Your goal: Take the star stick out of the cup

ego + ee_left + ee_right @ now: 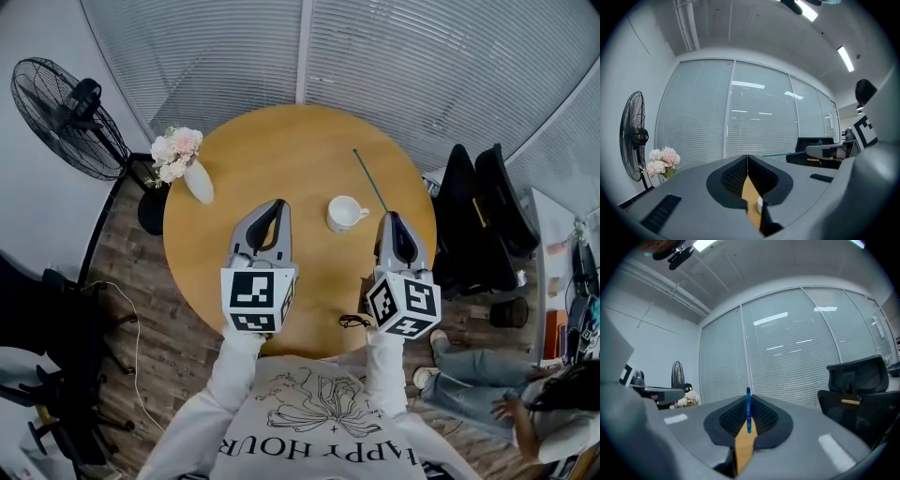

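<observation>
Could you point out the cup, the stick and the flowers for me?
cup (343,213): head view, on its white open top.
stick (369,180): head view, on the middle of its thin shaft.
flowers (176,150): head view, on the pale blooms.

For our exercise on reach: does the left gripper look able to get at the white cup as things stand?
Probably yes. The left gripper is beside the cup with only bare table between them; the vase stands off to the other side. Its jaws are shut and would need opening.
</observation>
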Action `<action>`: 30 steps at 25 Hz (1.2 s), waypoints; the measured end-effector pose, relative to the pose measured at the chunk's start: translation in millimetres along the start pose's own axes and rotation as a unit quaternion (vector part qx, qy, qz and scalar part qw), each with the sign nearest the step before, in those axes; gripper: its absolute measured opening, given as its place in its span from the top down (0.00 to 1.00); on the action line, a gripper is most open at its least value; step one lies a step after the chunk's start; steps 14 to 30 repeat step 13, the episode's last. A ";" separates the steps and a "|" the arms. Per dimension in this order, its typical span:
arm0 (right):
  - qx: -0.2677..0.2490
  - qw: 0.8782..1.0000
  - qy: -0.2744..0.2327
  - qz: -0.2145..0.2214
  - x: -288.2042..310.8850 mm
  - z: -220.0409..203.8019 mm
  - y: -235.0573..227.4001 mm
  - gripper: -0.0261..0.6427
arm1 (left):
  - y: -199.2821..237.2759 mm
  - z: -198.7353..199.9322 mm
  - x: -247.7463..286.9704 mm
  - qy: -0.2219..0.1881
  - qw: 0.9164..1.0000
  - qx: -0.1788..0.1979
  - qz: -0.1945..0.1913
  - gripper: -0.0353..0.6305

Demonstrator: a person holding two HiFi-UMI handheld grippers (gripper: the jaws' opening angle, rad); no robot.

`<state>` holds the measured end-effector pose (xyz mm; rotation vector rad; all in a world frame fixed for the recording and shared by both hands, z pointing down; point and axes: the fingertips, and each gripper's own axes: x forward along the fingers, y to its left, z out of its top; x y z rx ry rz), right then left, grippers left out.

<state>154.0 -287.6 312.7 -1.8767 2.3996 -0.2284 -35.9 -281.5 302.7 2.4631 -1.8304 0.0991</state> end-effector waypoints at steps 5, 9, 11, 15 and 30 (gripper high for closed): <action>-0.003 1.000 0.000 0.003 2.2 -0.1 2.8 0.92 | 3.1 -2.5 0.5 0.003 1.000 -0.002 0.003 0.94; -0.004 1.000 0.001 0.005 2.9 0.6 2.9 0.92 | 2.3 -0.3 0.8 0.001 1.000 -0.001 0.001 0.94; -0.005 1.000 0.001 0.006 3.7 1.6 2.8 0.92 | 1.6 0.9 1.5 -0.001 1.000 0.000 0.000 0.94; -0.006 1.000 0.001 0.007 4.6 2.3 3.1 0.92 | 1.6 1.1 2.2 -0.001 1.000 0.000 -0.001 0.94; -0.006 1.000 0.001 0.007 4.6 2.3 3.1 0.92 | 1.6 1.1 2.2 -0.001 1.000 0.000 -0.001 0.94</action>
